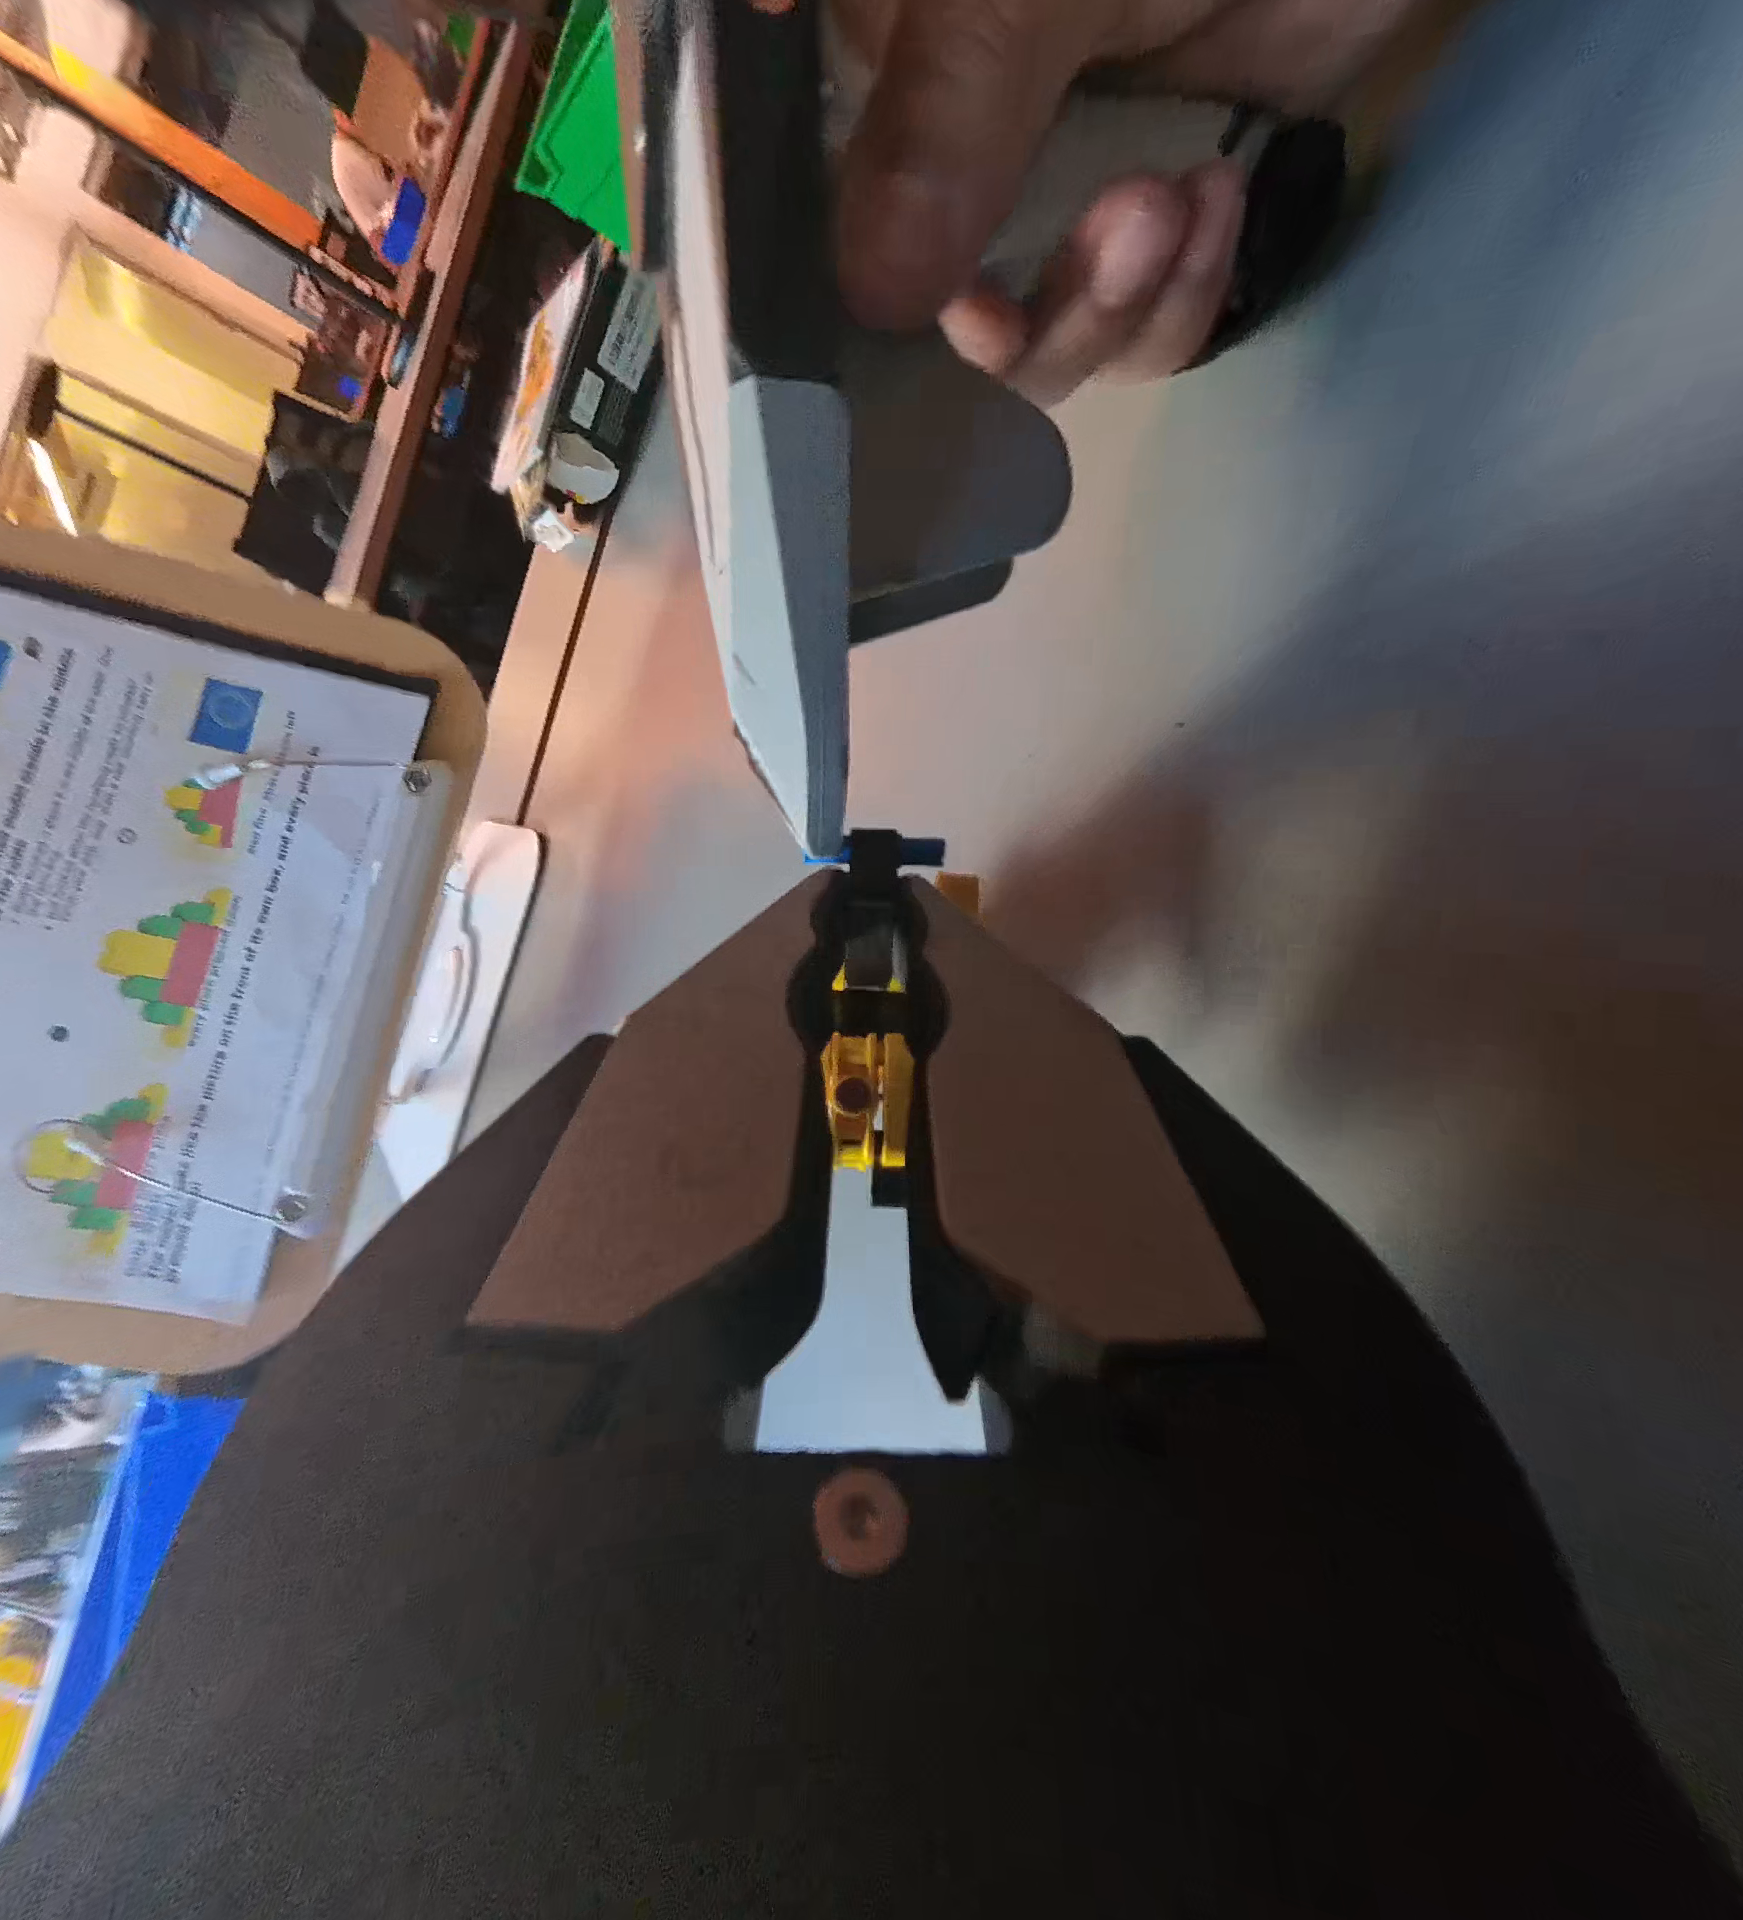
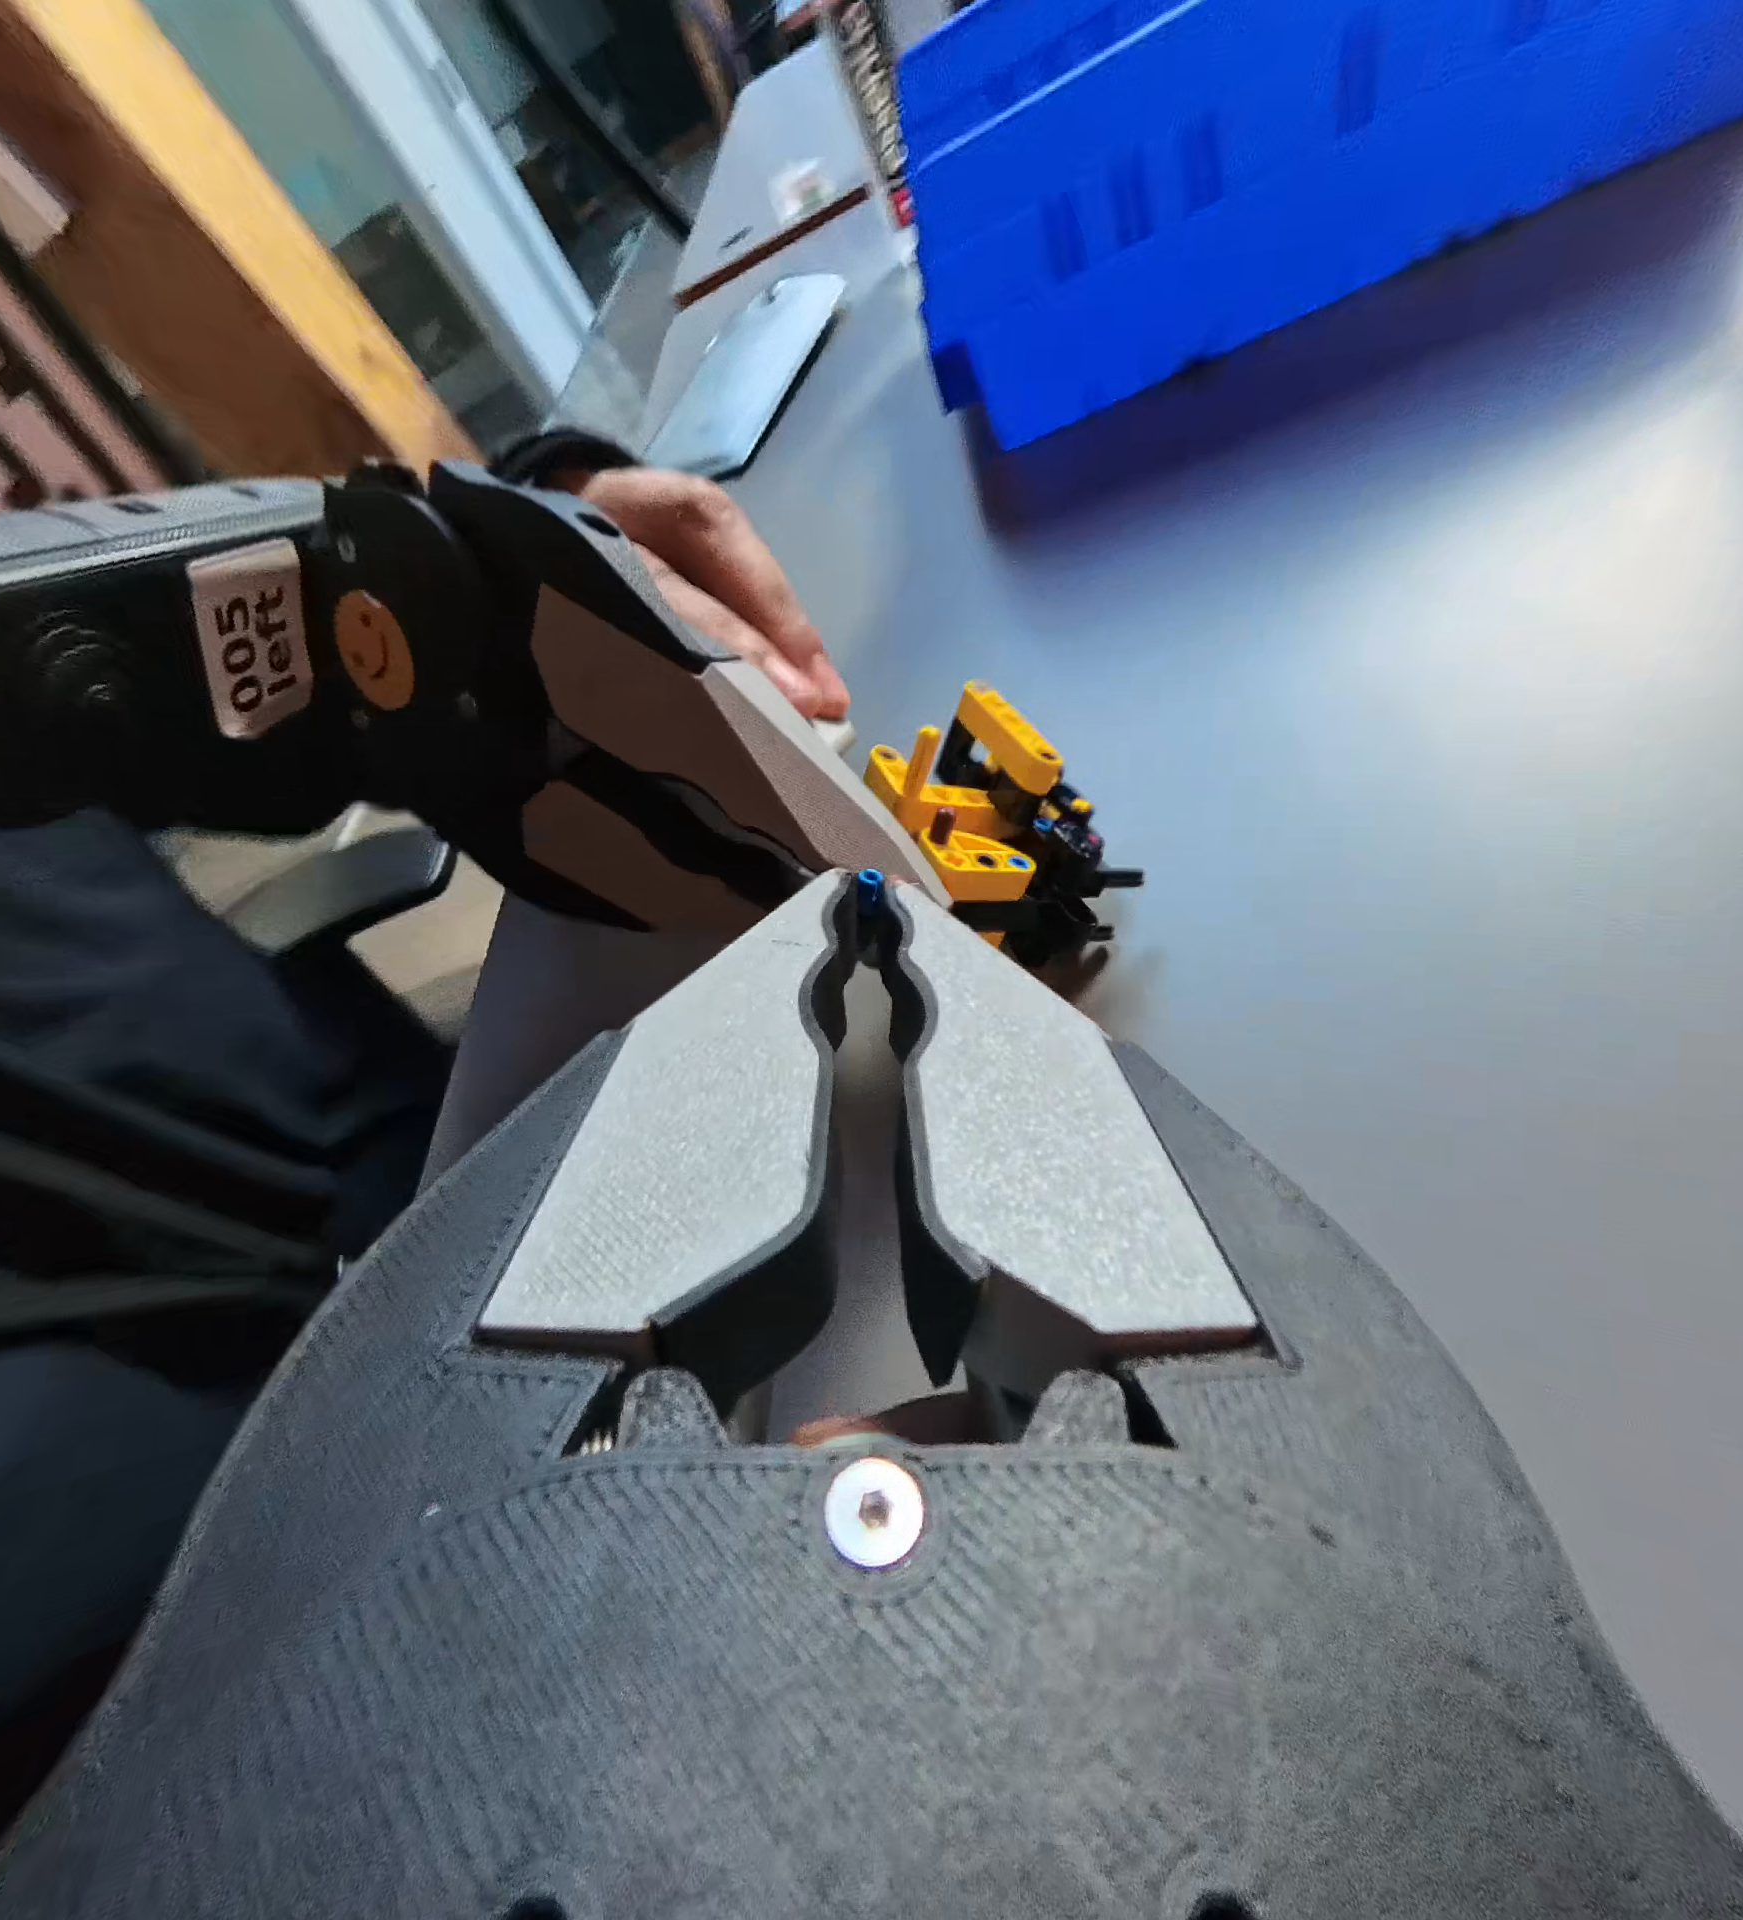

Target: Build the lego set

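Your left gripper point(image 1: 867, 904) is clenched on the yellow and black lego assembly point(image 1: 867, 1081), which sits wedged between its two brown-tinted fingers, with a black piece poking out past the tips. In the right wrist view that same assembly point(image 2: 992, 831) shows at the tip of the left gripper point(image 2: 908, 873), low over the grey bench point(image 2: 1418, 831), well in from its edges; whether it touches the surface you cannot tell.

Your right gripper point(image 2: 872, 914) is closed around a small blue pin point(image 2: 869, 885), pinched at the very tips of the grey fingers, one end pointing outward. In the left wrist view the right gripper point(image 1: 825, 842) comes in from above, its tip meeting the left gripper's tip, and the blue pin point(image 1: 914, 850) lies just beside the black piece of the assembly. A hand point(image 1: 1075, 187) grips the handle of the right gripper.

A blue bin point(image 2: 1314, 208) stands at the far side of the bench. An instruction sheet point(image 1: 160, 935) on a wooden board point(image 1: 451, 707), held under thin wire, stands beside the bench's left edge in the left wrist view.
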`<state>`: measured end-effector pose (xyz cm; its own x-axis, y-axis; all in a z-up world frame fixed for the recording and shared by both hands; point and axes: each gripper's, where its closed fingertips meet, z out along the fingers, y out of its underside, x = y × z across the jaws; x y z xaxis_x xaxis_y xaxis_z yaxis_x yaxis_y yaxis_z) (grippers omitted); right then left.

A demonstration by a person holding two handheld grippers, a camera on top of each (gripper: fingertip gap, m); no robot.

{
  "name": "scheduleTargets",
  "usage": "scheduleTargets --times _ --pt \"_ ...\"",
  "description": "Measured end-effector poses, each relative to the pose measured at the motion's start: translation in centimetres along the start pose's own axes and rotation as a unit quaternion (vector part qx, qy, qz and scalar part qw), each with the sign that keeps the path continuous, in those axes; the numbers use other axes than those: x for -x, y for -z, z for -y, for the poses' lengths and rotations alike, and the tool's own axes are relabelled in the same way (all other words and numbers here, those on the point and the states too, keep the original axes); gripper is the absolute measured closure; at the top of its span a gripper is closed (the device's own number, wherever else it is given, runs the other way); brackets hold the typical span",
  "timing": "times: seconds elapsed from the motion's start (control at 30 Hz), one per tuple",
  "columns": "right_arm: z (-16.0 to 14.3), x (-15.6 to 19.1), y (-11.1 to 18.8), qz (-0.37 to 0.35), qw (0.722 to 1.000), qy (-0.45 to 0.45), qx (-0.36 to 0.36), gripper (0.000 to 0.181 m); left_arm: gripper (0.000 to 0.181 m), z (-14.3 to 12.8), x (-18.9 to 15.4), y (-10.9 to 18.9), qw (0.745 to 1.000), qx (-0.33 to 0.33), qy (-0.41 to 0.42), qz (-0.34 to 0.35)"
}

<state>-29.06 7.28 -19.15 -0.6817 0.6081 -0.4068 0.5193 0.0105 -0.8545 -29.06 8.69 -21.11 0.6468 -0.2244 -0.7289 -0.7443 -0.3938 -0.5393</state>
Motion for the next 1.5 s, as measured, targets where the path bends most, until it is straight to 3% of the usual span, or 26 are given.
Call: scheduleTargets --times 0.13,0.53,0.57,0.63,0.67,0.73,0.83,0.87,1.03,1.17,1.5 --pt "1.3 -0.4 -0.5 0.001 0.996 -0.072 -0.057 0.181 0.176 -0.3 0.8 0.3 0.995 -0.029 0.094 -0.031" --pt "2.1 -1.2 -0.9 -0.022 0.986 -0.13 -0.098 0.181 0.176 -0.9 1.4 0.4 0.997 -0.004 0.071 -0.014" --pt "2.6 -2.0 -0.5 -0.045 0.982 -0.136 -0.121 0.181 0.176 -0.9 1.3 0.4 0.997 -0.005 0.072 -0.017" --pt "5.9 -4.2 3.1 -0.071 0.958 -0.155 -0.23 0.181 0.176 1.8 -2.3 0.7 0.995 -0.055 0.028 -0.073" --pt "6.7 -4.6 4.5 -0.067 0.954 -0.152 -0.249 0.181 0.176 2.3 -2.7 0.6 0.998 -0.043 -0.036 -0.041" --pt "5.0 -5.0 4.6 -0.087 0.971 -0.116 -0.191 0.181 0.176 2.3 -2.4 0.0 0.998 -0.033 -0.036 -0.03" --pt "3.5 -1.5 3.8 0.014 0.988 -0.086 -0.125 0.181 0.176 1.7 -1.5 0.2 0.998 -0.045 0.011 -0.04" --pt "3.3 -0.7 3.7 0.029 0.991 -0.073 -0.109 0.172 0.176 1.4 -1.4 0.3 0.998 -0.045 0.01 -0.036" --pt "0.6 1.3 0.7 0.051 0.998 -0.037 -0.021 0.164 0.176 0.7 -0.4 0.3 0.998 -0.044 0.026 -0.021" --pt "0.5 0.4 0.4 0.035 0.997 -0.056 -0.032 0.181 0.176 0.7 -0.3 0.4 0.998 -0.051 0.04 -0.025" --pt "0.3 -0.3 -0.2 0.009 0.996 -0.085 -0.04 0.176 0.176 -0.2 0.8 -0.2 0.999 -0.009 0.035 0.011"
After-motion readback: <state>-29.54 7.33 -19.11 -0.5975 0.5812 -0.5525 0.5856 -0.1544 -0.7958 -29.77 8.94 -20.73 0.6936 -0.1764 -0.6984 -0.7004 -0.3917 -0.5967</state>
